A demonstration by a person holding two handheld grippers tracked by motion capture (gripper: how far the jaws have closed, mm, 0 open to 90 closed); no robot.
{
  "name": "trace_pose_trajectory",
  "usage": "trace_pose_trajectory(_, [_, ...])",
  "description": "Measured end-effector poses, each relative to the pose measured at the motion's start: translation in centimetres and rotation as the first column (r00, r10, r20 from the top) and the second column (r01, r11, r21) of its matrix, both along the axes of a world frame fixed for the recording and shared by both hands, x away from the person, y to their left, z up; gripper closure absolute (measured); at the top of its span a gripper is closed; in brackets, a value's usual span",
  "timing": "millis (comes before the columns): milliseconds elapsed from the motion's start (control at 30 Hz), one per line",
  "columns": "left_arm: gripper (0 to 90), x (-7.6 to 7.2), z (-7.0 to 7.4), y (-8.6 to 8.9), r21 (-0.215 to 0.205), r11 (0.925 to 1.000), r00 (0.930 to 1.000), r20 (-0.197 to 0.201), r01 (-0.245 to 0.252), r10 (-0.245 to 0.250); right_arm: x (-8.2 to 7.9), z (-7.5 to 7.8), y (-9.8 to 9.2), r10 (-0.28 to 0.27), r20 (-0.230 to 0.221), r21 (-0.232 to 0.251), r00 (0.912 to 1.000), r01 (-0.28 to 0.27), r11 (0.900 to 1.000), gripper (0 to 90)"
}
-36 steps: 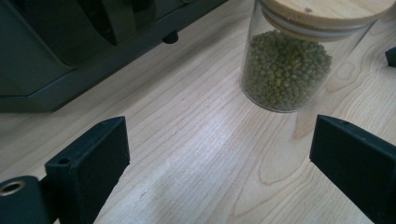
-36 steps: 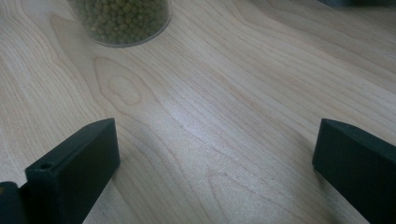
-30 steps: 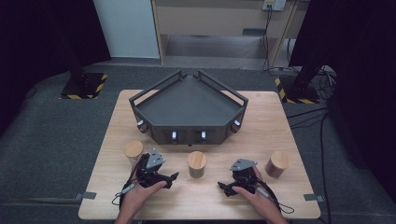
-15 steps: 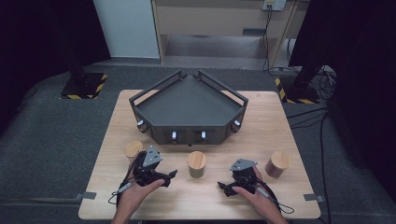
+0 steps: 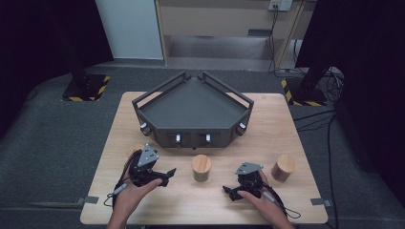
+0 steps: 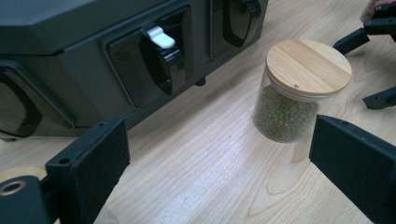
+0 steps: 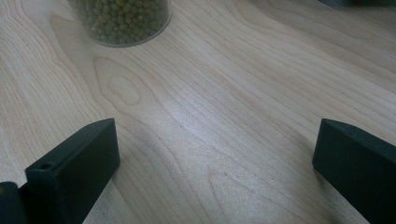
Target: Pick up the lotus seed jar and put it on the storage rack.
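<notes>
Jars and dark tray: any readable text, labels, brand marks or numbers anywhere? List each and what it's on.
None readable.
Middle jar: plain wooden lid, clear glass showing green beans, no label.
Right jar: no label visible; too small to be sure.
Dark tray: no lettering; its front latches carry white tabs, unmarked.
Yellow-black hazard stripes on the floor stand bases: a warning pattern, no words.

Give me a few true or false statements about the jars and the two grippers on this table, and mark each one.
1. The middle jar holds green beans under a wooden lid. True.
2. The left gripper is shut on that jar. False: its jaws are open with nothing between them.
3. The right gripper is open above bare table. True.
4. The dark tray has a jar inside. False: no jar is in it.
</notes>
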State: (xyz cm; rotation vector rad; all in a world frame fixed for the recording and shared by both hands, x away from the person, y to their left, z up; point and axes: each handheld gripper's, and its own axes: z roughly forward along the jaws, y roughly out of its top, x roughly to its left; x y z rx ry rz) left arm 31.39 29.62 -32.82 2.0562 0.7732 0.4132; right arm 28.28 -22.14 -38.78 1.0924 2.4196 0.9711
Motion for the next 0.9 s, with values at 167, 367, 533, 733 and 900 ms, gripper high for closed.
trace_pose_trajectory(167, [3.7,-0.1,0.5,0.5,-0.002,0.9999,0.9998,0.01,-0.016,0.016,0.0,0.0,0.0,0.0,0.0,0.0,1.0,0.0,1.0,0.9])
trace_pose_trajectory(367, [3.6,-0.3,1.1,1.2,0.002,0.9994,0.9992,0.016,-0.036,0.036,0.0,0.0,0.0,0.0,0.001,0.001,1.0,0.0,1.0,0.9])
trace_pose_trajectory(533, [3.5,-0.5,1.4,1.8,-0.002,0.9983,0.998,0.027,-0.058,0.058,0.0,0.0,0.0,0.0,0.0,0.0,1.0,0.0,1.0,0.9])
trace_pose_trajectory(733, [3.5,-0.6,1.6,2.6,-0.004,0.9966,0.9962,0.027,-0.082,0.082,0.0,0.0,0.0,0.0,0.0,0.0,1.0,0.0,1.0,0.9])
trace_pose_trajectory(900, [3.4,-0.8,1.8,3.3,-0.008,0.9945,0.9941,0.03,-0.104,0.105,0.0,0.0,0.0,0.0,0.0,0.0,1.0,0.0,1.0,0.9])
